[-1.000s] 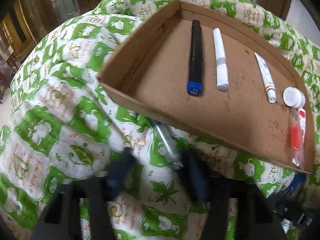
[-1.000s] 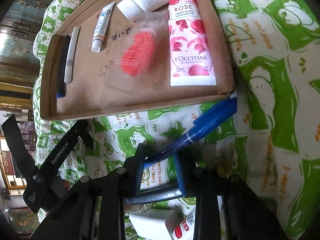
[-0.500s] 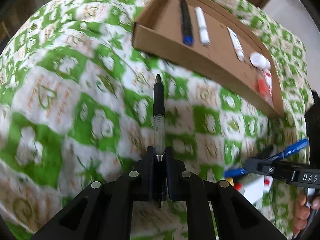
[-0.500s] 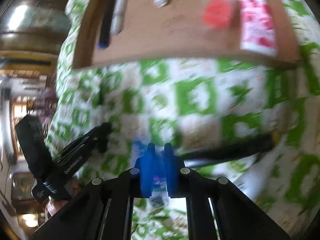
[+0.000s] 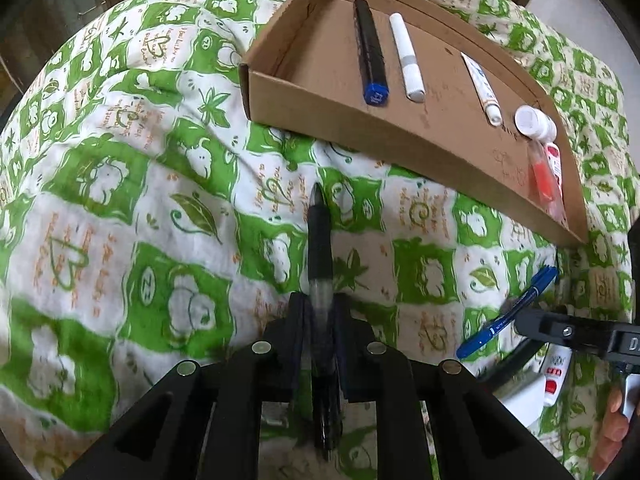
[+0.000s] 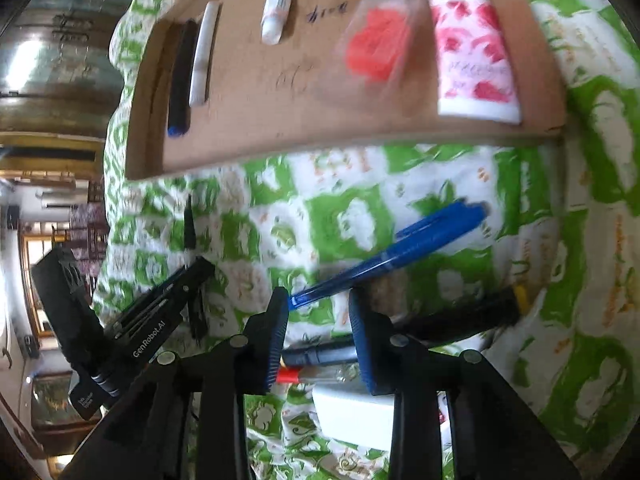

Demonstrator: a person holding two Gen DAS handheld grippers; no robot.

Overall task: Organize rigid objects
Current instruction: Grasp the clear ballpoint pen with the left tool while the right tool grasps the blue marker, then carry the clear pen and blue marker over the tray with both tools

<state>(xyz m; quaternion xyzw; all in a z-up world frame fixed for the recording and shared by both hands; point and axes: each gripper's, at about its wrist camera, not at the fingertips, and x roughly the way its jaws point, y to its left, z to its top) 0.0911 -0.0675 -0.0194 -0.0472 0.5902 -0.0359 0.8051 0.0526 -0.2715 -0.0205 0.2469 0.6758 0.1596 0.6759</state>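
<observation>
- The left tongs (image 5: pixel 320 312) are clenched on a black pen with a clear plastic barrel (image 5: pixel 319 248). The pen points forward, above the green-and-white patterned bed cover (image 5: pixel 120 184), near the shallow brown cardboard tray (image 5: pixel 320 120).
- The right tongs (image 6: pixel 318 336) have just been opening. They stand released over the loose things, and the pads press on nothing. A blue pen (image 6: pixel 404 252) lies on the cover just in front of them.
- I judge that the black pen is light, stiff and smooth. It can turn in the grip, so the middle of the barrel is the best place to hold.
- In the tray I count six things: one black marker with a blue end (image 5: pixel 370 56), one white marker (image 5: pixel 406 60), one small white tube (image 5: pixel 480 84), one white bottle (image 5: pixel 534 120), one clear packet with red content (image 6: pixel 376 44) and one rose-printed cream tube (image 6: pixel 472 40).
</observation>
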